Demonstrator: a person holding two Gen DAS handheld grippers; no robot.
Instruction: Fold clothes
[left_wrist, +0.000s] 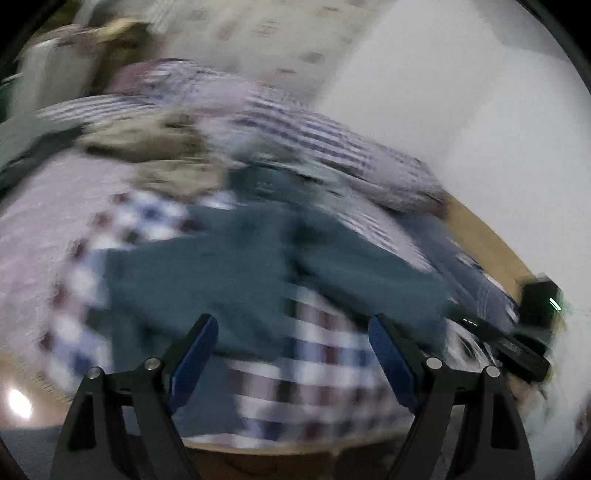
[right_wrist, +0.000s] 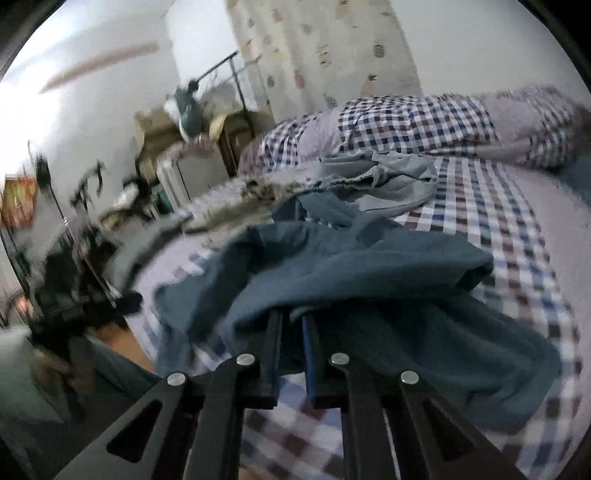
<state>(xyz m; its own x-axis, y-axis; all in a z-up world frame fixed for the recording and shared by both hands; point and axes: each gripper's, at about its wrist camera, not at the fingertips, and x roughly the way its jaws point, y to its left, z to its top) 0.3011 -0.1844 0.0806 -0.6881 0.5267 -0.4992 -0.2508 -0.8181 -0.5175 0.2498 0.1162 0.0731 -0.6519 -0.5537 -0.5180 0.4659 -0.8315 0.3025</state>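
A dark teal garment (left_wrist: 236, 266) lies rumpled on a checked bedsheet (left_wrist: 321, 369). My left gripper (left_wrist: 291, 325) is open and empty, its blue-padded fingers spread just above the garment's near edge. In the right wrist view, my right gripper (right_wrist: 293, 321) is shut on a fold of the same teal garment (right_wrist: 369, 266) and holds it lifted a little off the checked sheet (right_wrist: 498, 221). The left wrist view is blurred by motion.
A pale grey garment (right_wrist: 399, 177) and a mottled beige one (left_wrist: 147, 144) lie further up the bed. A checked duvet (right_wrist: 417, 122) is bunched at the head. The wooden bed edge (left_wrist: 484, 236) runs at the right; cluttered furniture (right_wrist: 166, 147) stands to the left.
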